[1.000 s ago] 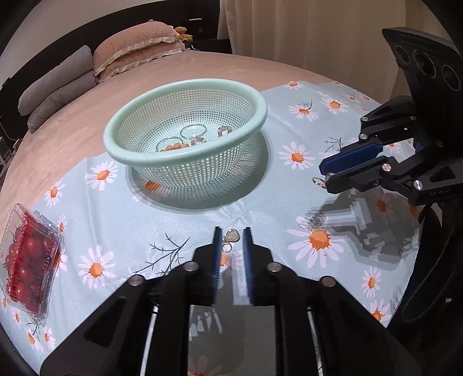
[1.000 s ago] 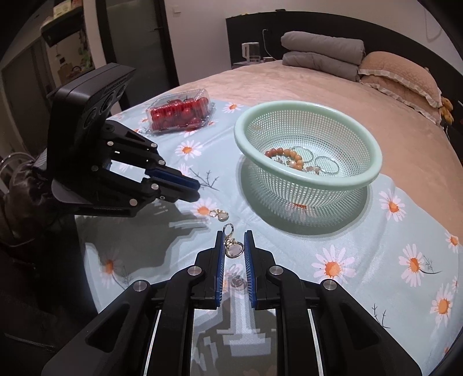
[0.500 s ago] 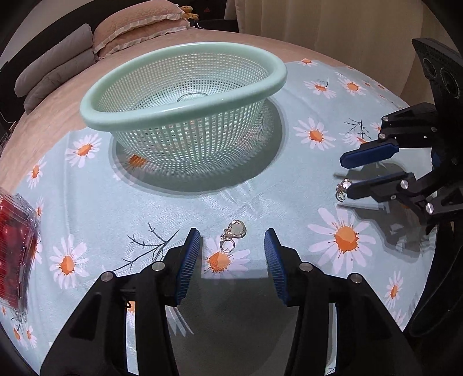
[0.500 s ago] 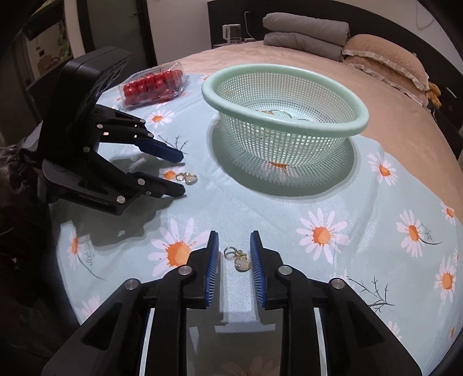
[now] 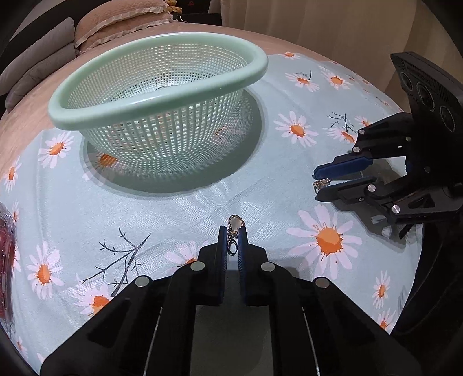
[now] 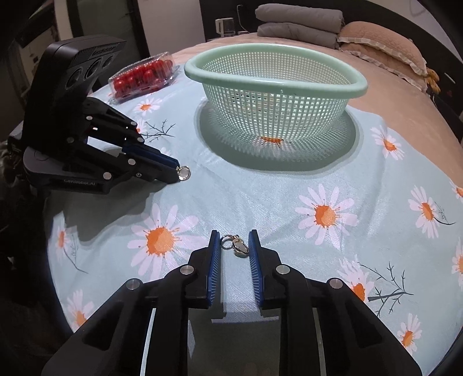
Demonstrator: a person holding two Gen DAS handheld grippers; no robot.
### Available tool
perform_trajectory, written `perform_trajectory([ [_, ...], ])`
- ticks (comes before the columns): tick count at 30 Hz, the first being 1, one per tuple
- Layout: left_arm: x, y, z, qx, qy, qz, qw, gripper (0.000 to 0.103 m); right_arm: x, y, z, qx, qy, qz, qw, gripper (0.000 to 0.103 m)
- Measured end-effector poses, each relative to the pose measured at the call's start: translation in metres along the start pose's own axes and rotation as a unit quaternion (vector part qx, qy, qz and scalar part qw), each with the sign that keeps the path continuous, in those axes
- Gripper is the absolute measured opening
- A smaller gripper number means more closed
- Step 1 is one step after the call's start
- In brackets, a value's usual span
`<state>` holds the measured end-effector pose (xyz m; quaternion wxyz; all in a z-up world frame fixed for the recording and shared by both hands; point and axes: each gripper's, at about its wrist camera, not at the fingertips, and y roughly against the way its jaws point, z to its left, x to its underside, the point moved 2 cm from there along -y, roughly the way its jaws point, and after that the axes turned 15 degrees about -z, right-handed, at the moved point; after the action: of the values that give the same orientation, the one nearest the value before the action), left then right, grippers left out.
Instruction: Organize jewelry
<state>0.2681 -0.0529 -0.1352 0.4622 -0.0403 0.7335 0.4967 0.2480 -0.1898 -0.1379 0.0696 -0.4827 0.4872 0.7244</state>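
Left gripper [image 5: 232, 235] has just pinched its charm [image 5: 235, 224]; right gripper [image 6: 233, 245] (fingers narrowly apart) straddles another charm [image 6: 239, 246], basket [image 6: 275, 84] next

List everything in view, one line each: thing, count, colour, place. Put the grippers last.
Basket: one, mint green mesh, far middle of the cloth.
Charm with clasp: one, gold and silver, pinched in the left gripper.
Second charm with clasp: one, gold and silver, on the cloth between the right gripper's pads.
Tomato box: one, clear with red fruit, cloth's far left corner in the right wrist view.
Daisy cloth: one, pale blue, over the bed.
Pillows: several, grey and beige, at the bedhead.
Left gripper: black with blue pads, shut.
Right gripper: same, open.
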Motion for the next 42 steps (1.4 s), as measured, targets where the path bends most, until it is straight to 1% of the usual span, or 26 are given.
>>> perform_trajectory([
  [1,0.000,0.000,-0.001,0.000,-0.002,0.001,1.0000,0.007,0.000,0.001,0.001,-0.002,0.002,0.000,1.000,0.015],
  [5,-0.002,0.006,-0.002,-0.004,-0.006,0.003,1.0000,0.006,-0.002,0.008,0.007,-0.011,0.014,0.006,1.000,0.014],
  [7,-0.003,0.011,-0.001,-0.009,-0.006,0.000,0.9999,0.003,-0.004,0.013,0.011,-0.012,0.020,0.003,1.000,0.014],
  [9,-0.006,0.017,-0.001,-0.010,-0.007,-0.004,0.9999,0.003,-0.008,0.022,0.013,-0.011,0.022,-0.005,1.000,0.014],
  [14,-0.015,0.041,-0.005,-0.009,-0.017,-0.026,0.9995,0.003,-0.020,0.049,0.016,-0.005,0.033,-0.033,0.999,0.014],
  [18,-0.028,0.066,-0.013,-0.005,-0.037,-0.055,0.9978,0.003,-0.032,0.069,0.019,-0.001,0.047,-0.046,0.998,0.014],
  [21,-0.041,0.081,-0.014,-0.013,-0.053,-0.072,0.9960,0.003,-0.044,0.078,0.023,0.004,0.059,-0.054,0.997,0.014],
  [26,-0.058,0.098,-0.007,-0.032,-0.067,-0.086,0.9935,0.003,-0.064,0.087,0.026,0.007,0.076,-0.063,0.995,0.014],
  [35,-0.088,0.106,0.011,-0.043,-0.081,-0.104,0.9903,0.003,-0.105,0.083,0.021,0.012,0.100,-0.081,0.992,0.014],
  [38,-0.099,0.101,0.019,-0.044,-0.078,-0.110,0.9899,0.003,-0.119,0.074,0.013,0.012,0.099,-0.086,0.991,0.014],
  [42,-0.107,0.083,0.029,-0.040,-0.083,-0.100,0.9907,0.003,-0.127,0.053,0.001,0.001,0.093,-0.081,0.992,0.015],
])
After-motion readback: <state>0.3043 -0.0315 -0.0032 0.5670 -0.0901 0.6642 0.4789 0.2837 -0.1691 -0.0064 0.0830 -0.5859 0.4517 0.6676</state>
